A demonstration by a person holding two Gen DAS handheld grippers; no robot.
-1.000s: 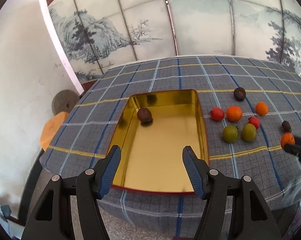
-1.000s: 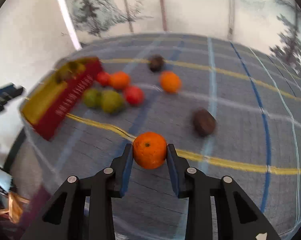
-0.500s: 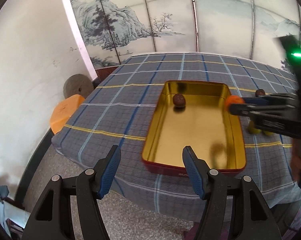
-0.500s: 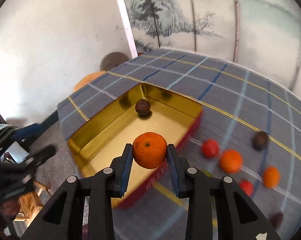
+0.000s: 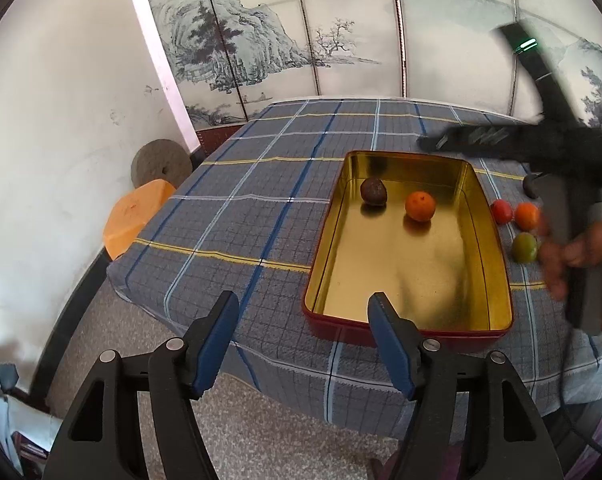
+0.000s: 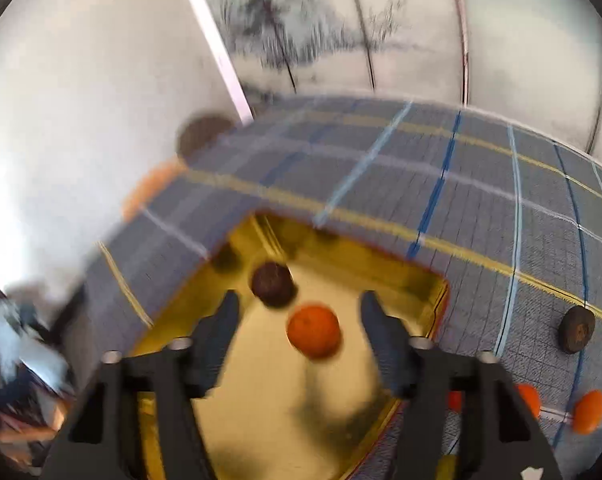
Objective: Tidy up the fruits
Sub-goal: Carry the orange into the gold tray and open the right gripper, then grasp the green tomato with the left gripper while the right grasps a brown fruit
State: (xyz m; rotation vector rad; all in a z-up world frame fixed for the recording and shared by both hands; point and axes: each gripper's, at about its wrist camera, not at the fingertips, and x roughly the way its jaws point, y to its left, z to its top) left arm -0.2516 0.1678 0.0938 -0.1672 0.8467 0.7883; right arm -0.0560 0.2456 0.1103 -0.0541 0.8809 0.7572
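A gold tin tray (image 5: 497,268) with red outer walls sits on the plaid tablecloth. Inside it lie a dark brown fruit (image 5: 373,191) and an orange (image 5: 420,206). My left gripper (image 5: 303,338) is open and empty, hovering off the table's near edge, left of the tray's front. My right gripper (image 6: 297,334) is open above the tray (image 6: 397,268), with the orange (image 6: 313,331) and the brown fruit (image 6: 272,283) lying below between its fingers. In the left wrist view the right gripper (image 5: 429,144) reaches over the tray's far right corner.
Right of the tray lie a red fruit (image 5: 502,211), an orange fruit (image 5: 526,216) and a green fruit (image 5: 524,247). A dark fruit (image 6: 577,329) and more orange fruits (image 6: 589,411) lie on the cloth. An orange stool (image 5: 135,218) and a stone wheel (image 5: 161,163) stand left of the table.
My right gripper opened and let the orange go; it now lies in the tray beside the brown fruit. The left gripper drew back and to the left.
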